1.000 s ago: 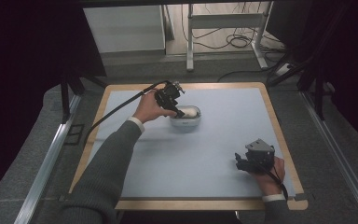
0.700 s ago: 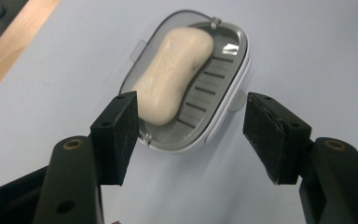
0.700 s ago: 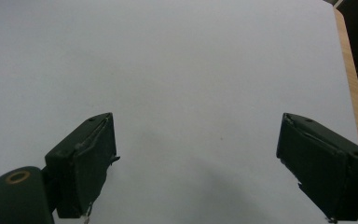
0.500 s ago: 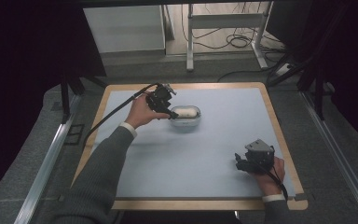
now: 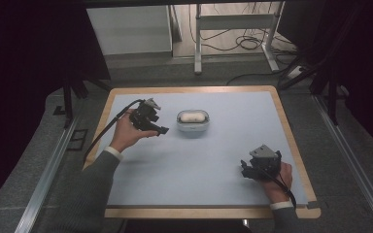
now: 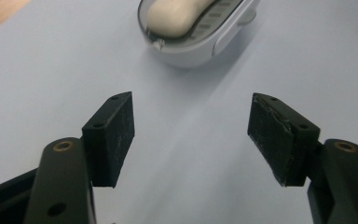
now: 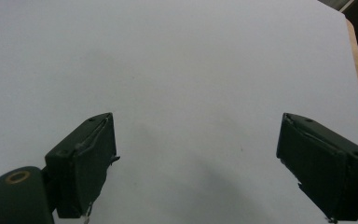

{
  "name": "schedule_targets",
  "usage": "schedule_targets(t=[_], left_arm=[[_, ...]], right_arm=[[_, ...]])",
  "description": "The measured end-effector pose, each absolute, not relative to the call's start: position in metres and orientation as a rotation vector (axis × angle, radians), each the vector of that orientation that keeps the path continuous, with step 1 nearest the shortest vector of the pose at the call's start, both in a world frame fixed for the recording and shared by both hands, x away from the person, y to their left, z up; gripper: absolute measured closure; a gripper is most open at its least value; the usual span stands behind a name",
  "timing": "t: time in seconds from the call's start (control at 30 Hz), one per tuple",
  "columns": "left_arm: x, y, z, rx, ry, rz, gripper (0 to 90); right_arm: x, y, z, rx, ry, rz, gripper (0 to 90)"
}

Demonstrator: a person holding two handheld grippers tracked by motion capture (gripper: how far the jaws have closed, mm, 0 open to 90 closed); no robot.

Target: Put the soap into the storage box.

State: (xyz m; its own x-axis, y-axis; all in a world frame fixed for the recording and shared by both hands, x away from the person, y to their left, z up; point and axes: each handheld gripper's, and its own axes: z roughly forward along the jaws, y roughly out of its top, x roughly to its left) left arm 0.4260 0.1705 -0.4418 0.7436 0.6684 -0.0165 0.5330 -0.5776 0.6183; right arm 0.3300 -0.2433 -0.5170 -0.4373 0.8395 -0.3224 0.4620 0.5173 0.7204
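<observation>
Just beyond the released left hand-held gripper (image 5: pixel 161 129), jaws lately widening and empty: soap dish (image 5: pixel 193 122), apart.

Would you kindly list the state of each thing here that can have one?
Soap dish: upright on the mat, uncovered.
Soap bar: lying inside the dish.
Left claw: open, nothing between its jaws, which have just been opening; apart from the dish.
Right claw: open, empty, low over the mat.

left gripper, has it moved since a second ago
Yes. In the high view the left gripper has drawn back leftward off the soap dish, which stayed put. Its jaws have just been opening, nothing between them.
</observation>
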Motion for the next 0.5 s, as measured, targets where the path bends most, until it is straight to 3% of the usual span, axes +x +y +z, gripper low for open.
schedule_targets(t=[0.5], left_arm=[[0.368, 0.197, -0.471, 2.249, 0.947, 0.334, 29.8]], right_arm=[[0.329, -0.246, -0.517, 1.074, 2.08, 0.721, 11.6]])
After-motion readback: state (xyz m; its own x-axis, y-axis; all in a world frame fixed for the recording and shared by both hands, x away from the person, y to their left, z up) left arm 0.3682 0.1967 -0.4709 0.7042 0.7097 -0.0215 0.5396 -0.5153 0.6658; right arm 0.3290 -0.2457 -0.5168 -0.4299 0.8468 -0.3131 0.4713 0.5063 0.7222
